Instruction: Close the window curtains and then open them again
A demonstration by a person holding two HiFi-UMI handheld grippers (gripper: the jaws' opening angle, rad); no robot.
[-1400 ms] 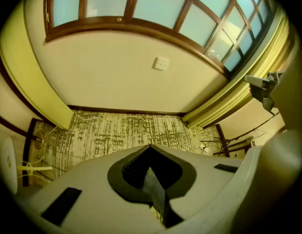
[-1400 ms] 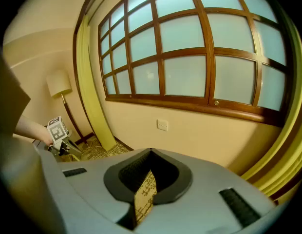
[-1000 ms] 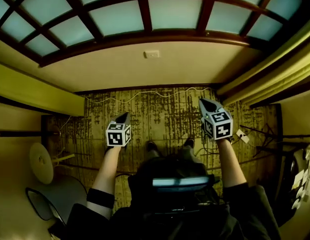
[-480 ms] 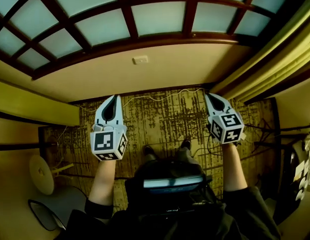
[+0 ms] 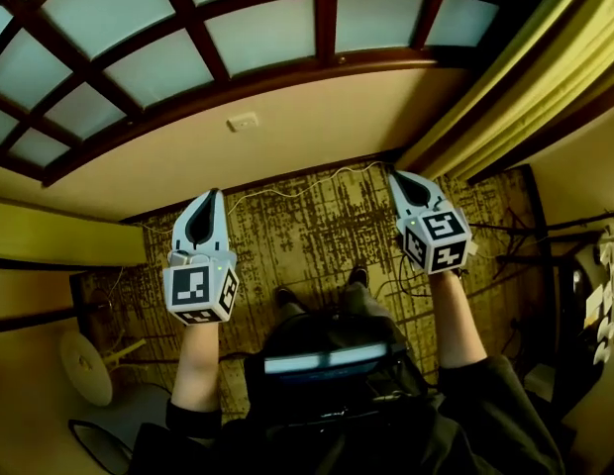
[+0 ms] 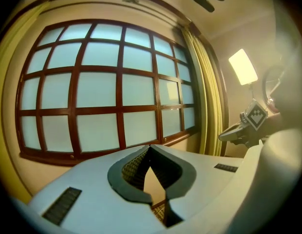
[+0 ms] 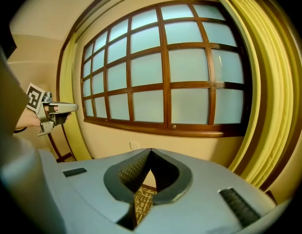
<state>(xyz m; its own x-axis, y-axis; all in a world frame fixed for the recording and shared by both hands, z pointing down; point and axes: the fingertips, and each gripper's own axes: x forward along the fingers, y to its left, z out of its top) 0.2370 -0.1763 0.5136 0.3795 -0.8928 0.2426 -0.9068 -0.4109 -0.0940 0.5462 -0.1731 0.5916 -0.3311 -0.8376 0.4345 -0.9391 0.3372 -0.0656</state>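
A wide window (image 5: 188,38) with a dark wooden grid fills the far wall. Its yellow curtains are gathered at the sides: the right curtain (image 5: 505,87) hangs at the upper right, the left curtain (image 5: 50,236) at the left edge. My left gripper (image 5: 210,198) is raised toward the wall below the sill, shut and holding nothing. My right gripper (image 5: 394,174) is also shut and holds nothing, near the foot of the right curtain but apart from it. The left gripper view shows the window (image 6: 107,91) and right curtain (image 6: 207,101). The right gripper view shows both curtains (image 7: 268,91) (image 7: 68,91).
A patterned rug (image 5: 307,236) covers the floor, with a white cable (image 5: 287,184) along the wall. A wall socket (image 5: 243,122) sits under the sill. A round white stand (image 5: 84,364) is at the left, dark furniture with cables (image 5: 564,265) at the right.
Both grippers have risen toward the window, the left one much more, its tips turning upward. The view has swung so the right curtain shows larger.
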